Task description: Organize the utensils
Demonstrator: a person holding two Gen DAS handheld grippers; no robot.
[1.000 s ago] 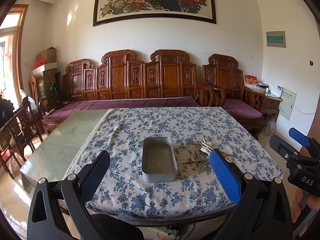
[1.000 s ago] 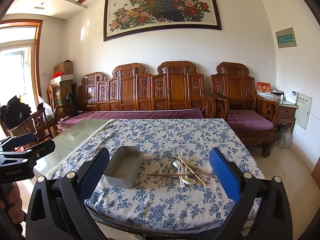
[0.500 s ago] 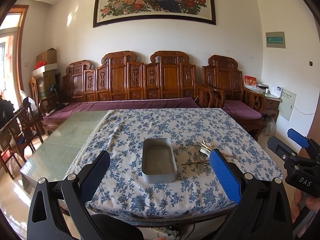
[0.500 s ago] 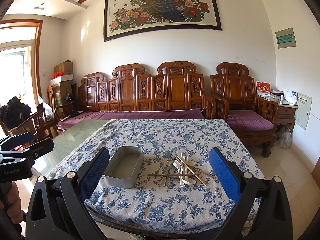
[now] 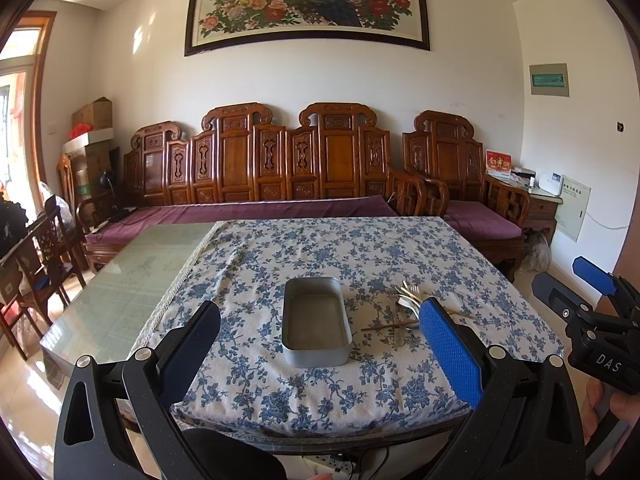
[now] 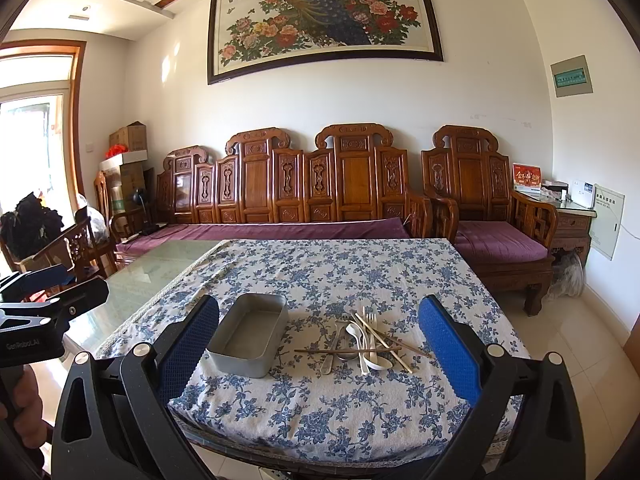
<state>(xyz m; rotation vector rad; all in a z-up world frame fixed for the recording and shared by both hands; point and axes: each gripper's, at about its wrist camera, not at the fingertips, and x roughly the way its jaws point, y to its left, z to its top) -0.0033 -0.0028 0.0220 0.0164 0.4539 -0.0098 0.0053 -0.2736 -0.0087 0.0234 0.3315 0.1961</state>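
An empty grey metal tin (image 5: pixel 316 322) (image 6: pixel 249 335) rests on the blue-flowered tablecloth (image 5: pixel 340 256) (image 6: pixel 340 272). To its right lies a heap of utensils (image 6: pixel 362 338) (image 5: pixel 404 306): metal spoons, forks, a white spoon and wooden chopsticks crossed over each other. My left gripper (image 5: pixel 320 352) is open, held off the near table edge, facing the tin. My right gripper (image 6: pixel 320 354) is open too, short of the near edge, with tin and heap seen between its fingers. Each gripper shows at the edge of the other's view, held by a hand.
The cloth covers the right part of a glass-topped table (image 5: pixel 120 276). A carved wooden bench with purple cushion (image 5: pixel 260 184) stands behind it, an armchair (image 6: pixel 492 216) at the right. Wooden chairs (image 5: pixel 36 264) stand at the left. The tiled floor (image 6: pixel 580 340) lies to the right.
Both views have barely shifted; the left wrist view dipped very slightly. Tin and utensils have not moved, and both grippers stay open.
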